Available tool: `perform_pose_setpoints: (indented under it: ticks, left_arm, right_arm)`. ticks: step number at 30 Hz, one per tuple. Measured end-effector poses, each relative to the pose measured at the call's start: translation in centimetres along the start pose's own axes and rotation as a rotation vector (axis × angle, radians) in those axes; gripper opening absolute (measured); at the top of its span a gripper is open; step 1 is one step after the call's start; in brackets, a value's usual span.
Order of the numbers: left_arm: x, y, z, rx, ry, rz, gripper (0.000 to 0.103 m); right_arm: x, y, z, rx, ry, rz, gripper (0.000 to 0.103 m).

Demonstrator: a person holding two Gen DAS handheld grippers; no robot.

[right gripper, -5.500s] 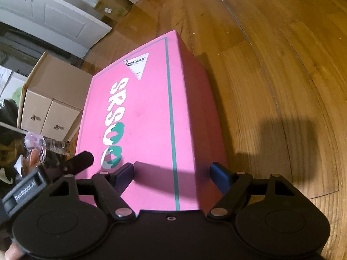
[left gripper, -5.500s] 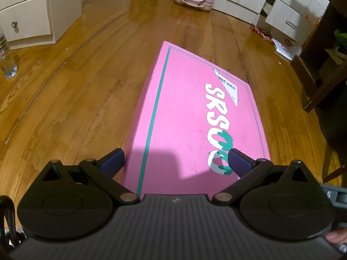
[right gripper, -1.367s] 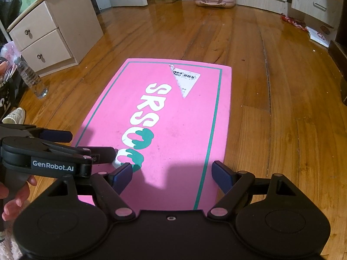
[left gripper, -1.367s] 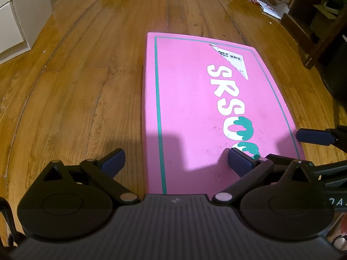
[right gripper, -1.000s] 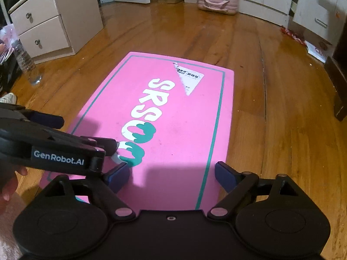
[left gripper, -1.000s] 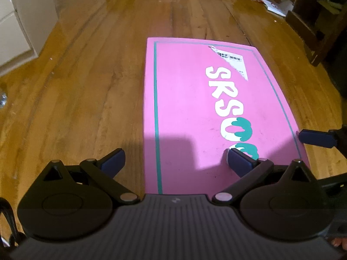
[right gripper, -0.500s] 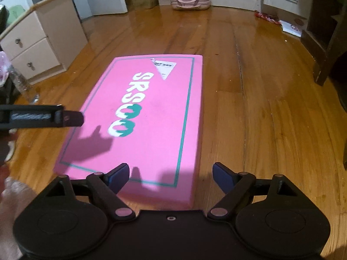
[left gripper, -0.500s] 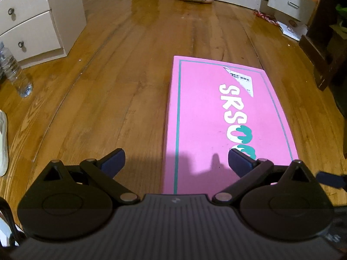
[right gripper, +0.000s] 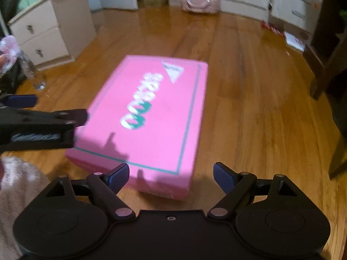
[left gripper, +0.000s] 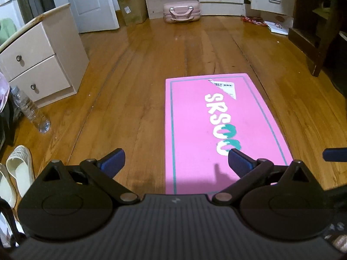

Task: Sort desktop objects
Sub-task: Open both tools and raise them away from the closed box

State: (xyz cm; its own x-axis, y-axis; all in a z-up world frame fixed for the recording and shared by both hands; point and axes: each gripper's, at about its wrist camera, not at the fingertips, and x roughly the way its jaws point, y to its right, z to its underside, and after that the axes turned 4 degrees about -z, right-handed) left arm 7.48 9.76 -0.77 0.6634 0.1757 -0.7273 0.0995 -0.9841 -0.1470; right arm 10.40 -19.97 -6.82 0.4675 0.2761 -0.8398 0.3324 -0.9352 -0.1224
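Note:
A flat pink box (left gripper: 195,125) with white and teal lettering lies on the wooden floor. In the left wrist view my left gripper (left gripper: 175,160) hangs open above the box's near left edge, with nothing between its fingers. One blue fingertip (left gripper: 334,154) of the right gripper shows at the right edge. In the blurred right wrist view the pink box (right gripper: 156,112) lies ahead, and my right gripper (right gripper: 171,174) is open and empty over its near end. The left gripper (right gripper: 52,107) reaches in from the left, above the box's left side.
A cream drawer cabinet (left gripper: 39,65) stands at the left with a plastic bottle (left gripper: 30,110) and white shoes (left gripper: 19,169) near it. A pink suitcase (left gripper: 181,12) and a cardboard box (left gripper: 132,10) sit by the far wall. Dark wooden furniture (left gripper: 321,43) lines the right. A sleeve (right gripper: 17,184) is at lower left.
Both grippers have risen and drawn back from the box, which now looks smaller and farther off. The box has stayed flat on the floor. More of the room shows.

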Motion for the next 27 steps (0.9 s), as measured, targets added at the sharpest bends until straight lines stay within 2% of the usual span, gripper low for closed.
perform_pose_setpoints:
  ticks: [5, 9, 10, 11, 15, 23, 27]
  left_arm:
    - [0.1, 0.0, 0.5, -0.073, -0.005, 0.077, 0.103]
    - [0.4, 0.9, 0.6, -0.093, 0.019, 0.190, 0.103]
    - [0.4, 1.0, 0.6, -0.090, 0.025, 0.198, 0.103]
    - [0.4, 1.2, 0.6, -0.087, 0.030, 0.197, 0.103]
    - [0.2, 1.8, 0.6, -0.067, 0.052, 0.106, 0.103]
    - [-0.5, 2.1, 0.8, -0.051, 0.072, 0.099, 0.103]
    - [-1.3, 2.4, 1.2, -0.047, 0.108, 0.109, 0.103]
  right_arm:
    - [0.1, 0.4, 0.3, 0.010, -0.007, 0.030, 0.088]
    - [-0.3, 0.1, 0.3, -0.006, 0.033, 0.059, 0.088]
    - [-0.4, 0.1, 0.3, -0.006, 0.048, 0.071, 0.088]
    - [-0.4, 0.0, 0.2, -0.011, 0.050, 0.071, 0.088]
    - [-0.5, -0.1, 0.0, -0.021, 0.050, 0.069, 0.088]
    - [-0.8, -0.3, 0.0, -0.015, 0.045, 0.066, 0.088]
    - [-0.7, -0.9, 0.1, -0.037, 0.040, 0.063, 0.088]
